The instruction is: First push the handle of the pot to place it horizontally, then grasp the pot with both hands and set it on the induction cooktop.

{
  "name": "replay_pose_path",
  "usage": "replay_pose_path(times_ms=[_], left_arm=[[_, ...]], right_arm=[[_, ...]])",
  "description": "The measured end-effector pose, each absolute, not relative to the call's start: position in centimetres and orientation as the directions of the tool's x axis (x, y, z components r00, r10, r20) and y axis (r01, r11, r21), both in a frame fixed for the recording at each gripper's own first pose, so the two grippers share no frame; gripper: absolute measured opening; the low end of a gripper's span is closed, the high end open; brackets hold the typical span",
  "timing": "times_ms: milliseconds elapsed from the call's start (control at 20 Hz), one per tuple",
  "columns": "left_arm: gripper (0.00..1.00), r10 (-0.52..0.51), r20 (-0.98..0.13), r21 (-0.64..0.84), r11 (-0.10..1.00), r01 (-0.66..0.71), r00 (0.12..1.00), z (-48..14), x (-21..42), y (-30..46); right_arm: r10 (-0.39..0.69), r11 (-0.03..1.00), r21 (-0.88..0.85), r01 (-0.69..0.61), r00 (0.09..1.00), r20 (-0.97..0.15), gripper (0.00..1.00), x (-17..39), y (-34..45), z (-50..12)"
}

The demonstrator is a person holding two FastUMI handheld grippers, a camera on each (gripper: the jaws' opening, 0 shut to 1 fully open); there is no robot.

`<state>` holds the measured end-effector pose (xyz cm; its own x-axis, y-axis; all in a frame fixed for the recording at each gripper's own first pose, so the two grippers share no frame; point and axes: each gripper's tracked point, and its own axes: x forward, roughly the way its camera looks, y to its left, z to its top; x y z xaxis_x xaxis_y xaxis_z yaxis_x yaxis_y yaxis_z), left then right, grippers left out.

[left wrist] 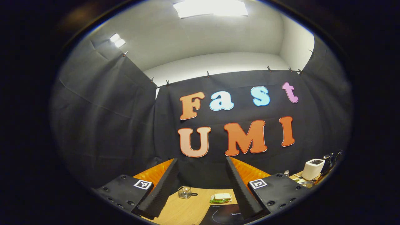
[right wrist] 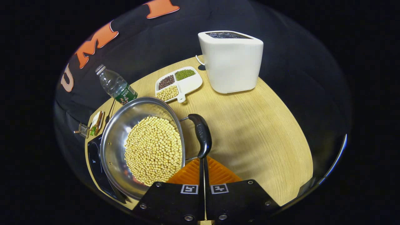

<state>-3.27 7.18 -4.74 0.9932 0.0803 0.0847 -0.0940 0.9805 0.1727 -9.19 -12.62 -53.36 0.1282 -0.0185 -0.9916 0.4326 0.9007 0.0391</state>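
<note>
The pot [right wrist: 142,147], a steel pan heaped with pale beans, sits at lower left of centre in the right gripper view, its bottom edge overlapping the dark induction cooktop [right wrist: 97,165] at the frame's lower left. Its black loop handle [right wrist: 201,134] stands on the pan's right side, running roughly top to bottom in the picture. Your right gripper [right wrist: 203,160] meets that handle's lower end with its fingers drawn together, almost no gap between them; whether they pinch the handle's tip or merely butt against it is hard to tell, but it reads as a closed pair set to push.

Your left gripper [left wrist: 202,175] hangs raised in the left gripper view, fingers spread wide on nothing, with the cooktop [left wrist: 223,215] at bottom centre below it.

This looks like the handle-pushing step. Keep the closed tips low on the handle and push slowly sideways, so the pan pivots on the wooden table [right wrist: 250,131] rather than tipping; the beans ride high and could spill. Judged from here, the two-handed lift is not yet begun, so bring the left gripper down only once the handle lies level.

Beyond the pan: a plastic bottle [right wrist: 115,84] at upper left, a divided dish of beans [right wrist: 179,82] above centre, and a white appliance [right wrist: 232,61] at top.
</note>
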Motion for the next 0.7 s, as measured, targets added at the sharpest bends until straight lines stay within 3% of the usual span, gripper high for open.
replay_pose_path(times_ms=[150, 250, 300, 400, 450, 700], left_arm=[[0.98, 0.064, 0.056, 0.144, 0.987, -0.071, 0.996, -5.7, -2.9, 6.3], [0.97, 0.021, 0.026, 0.114, 0.993, -0.024, 0.999, -6.9, -2.4, 5.0], [0.97, -0.012, 0.003, 0.087, 0.996, 0.012, 1.000, -7.7, -2.0, 3.7], [0.98, -0.075, -0.064, 0.041, 0.996, 0.078, 0.995, -10.0, -1.3, 1.5], [0.98, -0.108, -0.100, 0.023, 0.994, 0.111, 0.989, -11.0, -0.9, 0.3], [0.98, -0.267, -0.284, -0.050, 0.963, 0.264, 0.921, -17.3, -0.2, -6.6]], right_arm=[[-0.057, 0.917, 0.009, 0.399, 0.153, -0.987, 0.12, -9.6, -13.3, -52.2], [-0.083, 0.927, 0.001, 0.374, 0.208, -0.975, 0.24, -9.2, -14.0, -50.4], [-0.093, 0.927, 0.009, 0.374, 0.254, -0.963, 0.35, -8.5, -14.3, -49.6], [-0.089, 0.928, 0.039, 0.370, 0.323, -0.942, 0.43, -7.5, -14.1, -47.4], [-0.083, 0.932, 0.051, 0.359, 0.348, -0.934, 0.55, -7.1, -13.9, -46.4], [-0.068, 0.952, 0.063, 0.299, 0.408, -0.910, 0.72, -6.3, -12.6, -44.2]])
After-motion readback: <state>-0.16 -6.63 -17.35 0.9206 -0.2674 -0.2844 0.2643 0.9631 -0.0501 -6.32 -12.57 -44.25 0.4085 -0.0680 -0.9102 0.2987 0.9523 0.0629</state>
